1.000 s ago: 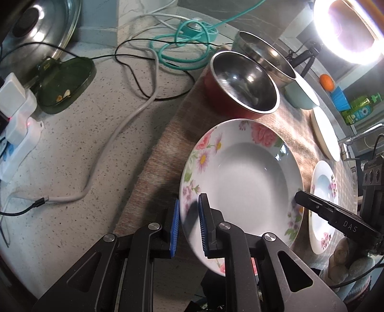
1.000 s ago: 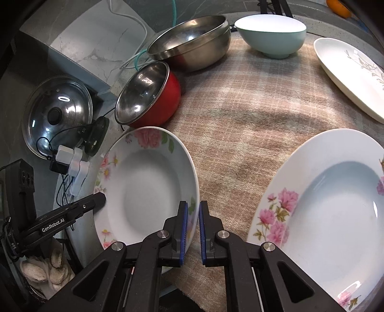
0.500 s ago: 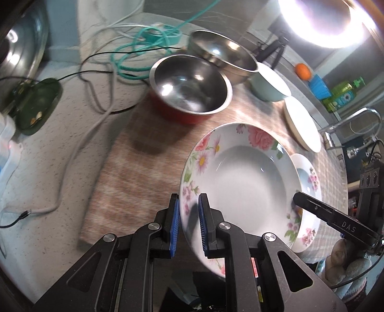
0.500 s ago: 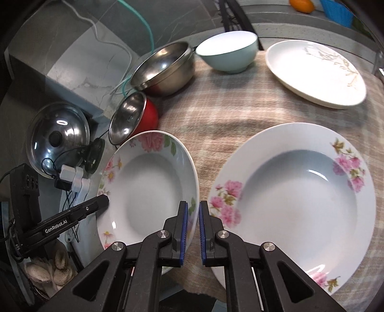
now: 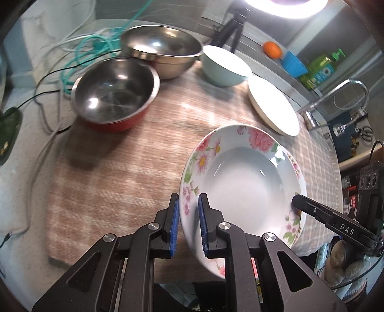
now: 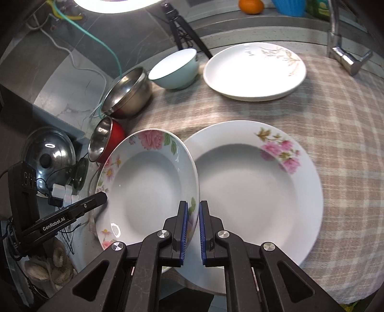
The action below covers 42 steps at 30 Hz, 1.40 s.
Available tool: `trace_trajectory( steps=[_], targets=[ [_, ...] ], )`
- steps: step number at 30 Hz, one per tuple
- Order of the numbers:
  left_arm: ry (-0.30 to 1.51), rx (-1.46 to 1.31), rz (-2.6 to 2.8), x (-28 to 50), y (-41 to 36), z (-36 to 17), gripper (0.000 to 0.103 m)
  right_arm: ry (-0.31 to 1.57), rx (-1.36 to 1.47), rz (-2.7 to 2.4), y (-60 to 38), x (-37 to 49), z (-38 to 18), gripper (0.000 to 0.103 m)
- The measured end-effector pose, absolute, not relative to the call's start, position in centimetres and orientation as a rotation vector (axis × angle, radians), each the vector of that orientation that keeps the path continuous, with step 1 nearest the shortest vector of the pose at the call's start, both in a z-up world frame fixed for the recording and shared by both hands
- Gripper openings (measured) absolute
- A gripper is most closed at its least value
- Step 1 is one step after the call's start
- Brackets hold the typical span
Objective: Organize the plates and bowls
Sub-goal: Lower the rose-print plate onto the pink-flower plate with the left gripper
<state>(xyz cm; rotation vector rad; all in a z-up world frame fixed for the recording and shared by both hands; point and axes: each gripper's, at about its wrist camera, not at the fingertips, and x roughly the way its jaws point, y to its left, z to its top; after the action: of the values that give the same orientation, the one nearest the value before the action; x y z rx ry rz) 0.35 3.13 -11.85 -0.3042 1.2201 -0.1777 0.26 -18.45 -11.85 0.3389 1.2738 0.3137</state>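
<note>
A floral deep plate [image 5: 242,182] [image 6: 148,187] hangs tilted above the checked cloth, gripped from both sides. My left gripper [image 5: 188,216] is shut on its left rim. My right gripper [image 6: 192,225] is shut on the opposite rim, and its finger [image 5: 324,216] shows in the left wrist view. The carried plate's edge overlaps a second, larger floral plate [image 6: 254,189] lying flat on the cloth. Behind stand a red bowl with a steel inside [image 5: 115,91] [image 6: 105,141], a steel bowl [image 5: 163,52] [image 6: 127,96], a pale blue bowl [image 5: 223,67] [image 6: 175,69] and a white plate [image 5: 273,108] [image 6: 254,69].
The checked cloth [image 5: 124,172] [image 6: 340,134] covers the counter. A faucet [image 5: 336,96] [image 6: 345,57] stands at the right. Cables [image 5: 79,55] and a pot lid [image 6: 48,153] lie to the left, off the cloth. An orange [image 6: 250,6] sits on the back ledge.
Both grippers have carried the floral plate to the right across the cloth, away from the red bowl. Its edge now overlaps the second floral plate.
</note>
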Motion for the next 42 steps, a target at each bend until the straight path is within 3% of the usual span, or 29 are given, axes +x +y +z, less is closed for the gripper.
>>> trace_trajectory(
  steps=[21, 42],
  targets=[
    [1.258, -0.208, -0.281, 2.4, -4.3, -12.8, 0.014, 1.277, 0.386, 0.19, -25.8, -1.2, -13.1, 0.009],
    [1.272, -0.125, -0.291, 2.7, -6.9, -13.6, 0.014, 1.295, 0.386, 0.147, -27.5, -1.2, -14.3, 0.009]
  ],
)
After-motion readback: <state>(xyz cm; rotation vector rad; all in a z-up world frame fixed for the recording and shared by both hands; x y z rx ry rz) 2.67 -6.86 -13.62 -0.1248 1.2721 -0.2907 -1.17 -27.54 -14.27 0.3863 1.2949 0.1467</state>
